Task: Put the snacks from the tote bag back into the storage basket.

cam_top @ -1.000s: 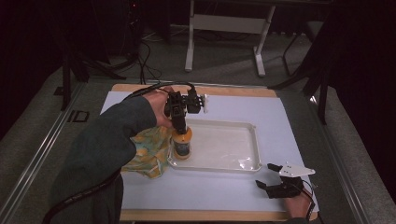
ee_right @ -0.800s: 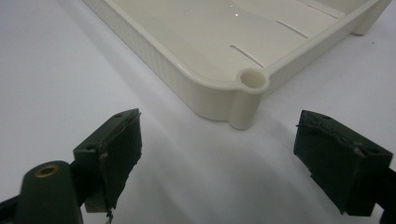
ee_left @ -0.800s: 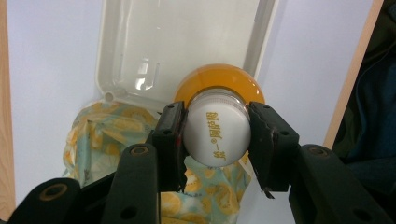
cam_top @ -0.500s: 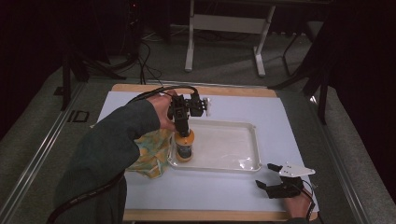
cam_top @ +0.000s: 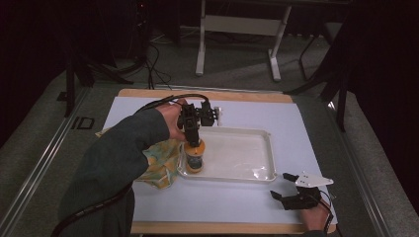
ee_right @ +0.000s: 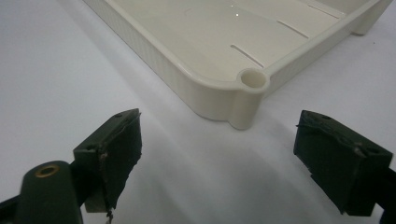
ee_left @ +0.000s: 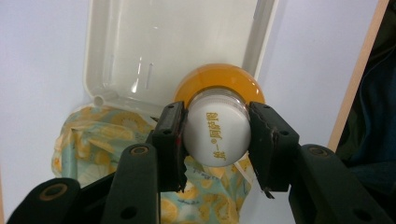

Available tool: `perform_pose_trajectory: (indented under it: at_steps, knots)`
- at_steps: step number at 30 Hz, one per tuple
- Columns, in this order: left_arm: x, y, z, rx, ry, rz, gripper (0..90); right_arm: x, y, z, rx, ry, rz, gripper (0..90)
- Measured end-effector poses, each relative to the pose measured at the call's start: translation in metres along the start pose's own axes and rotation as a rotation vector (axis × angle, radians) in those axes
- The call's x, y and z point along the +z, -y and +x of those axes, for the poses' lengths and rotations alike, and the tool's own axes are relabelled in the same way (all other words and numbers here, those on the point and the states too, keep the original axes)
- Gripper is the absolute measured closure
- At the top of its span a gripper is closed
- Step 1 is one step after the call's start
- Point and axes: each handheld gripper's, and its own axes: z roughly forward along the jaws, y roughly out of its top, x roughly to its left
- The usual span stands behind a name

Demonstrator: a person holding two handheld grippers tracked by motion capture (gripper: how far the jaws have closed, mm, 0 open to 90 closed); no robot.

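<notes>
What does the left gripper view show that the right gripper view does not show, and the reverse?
Left gripper view alone: the left gripper clamped on the white cap of an orange bottle, and a yellow patterned cloth beside the tray.
Right gripper view alone: the right gripper open, jaws wide apart over the white mat.
Both: the cream tray, with its round corner socket.

Table (cam_top: 306, 128): white sheet over a wood board, wood edge visible at far and near sides. Grey carpet-like floor (cam_top: 237, 74) around the table. Beyond the table's far edge, a white metal stand (cam_top: 237, 29) with two legs. Left of the table, a metal floor rail (cam_top: 44, 163) and black cables (cam_top: 153, 64). Room beyond is dark, dim lighting.
</notes>
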Motion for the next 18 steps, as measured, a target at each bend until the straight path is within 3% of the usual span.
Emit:
perform_pose_trajectory:
  at_steps: [18]
  knots:
    - [0.012, 0.006, -0.002, 0.011, 0.0, 0.02, 59.1, 0.0, 0.0, 0.0, -0.002, 0.002, 0.0, 14.9]
